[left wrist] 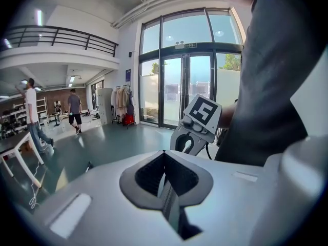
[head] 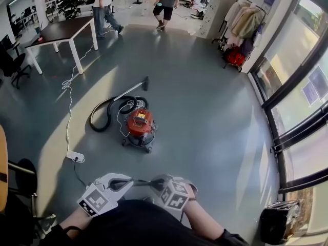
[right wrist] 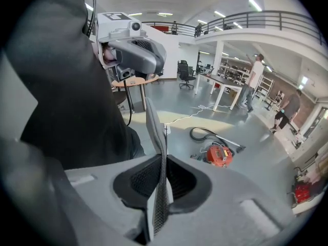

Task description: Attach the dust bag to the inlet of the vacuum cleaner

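The task looks barely begun: the red vacuum cleaner [head: 140,126] stands well ahead on the floor [head: 215,111], no dust bag shows in any view, and the left gripper [left wrist: 170,191] and right gripper [right wrist: 158,181] are both pressed together, empty

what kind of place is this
Probably an open-plan office or lab hall: a work table on a wide grey floor, a railed balcony overhead, and tall glass doors along one side.
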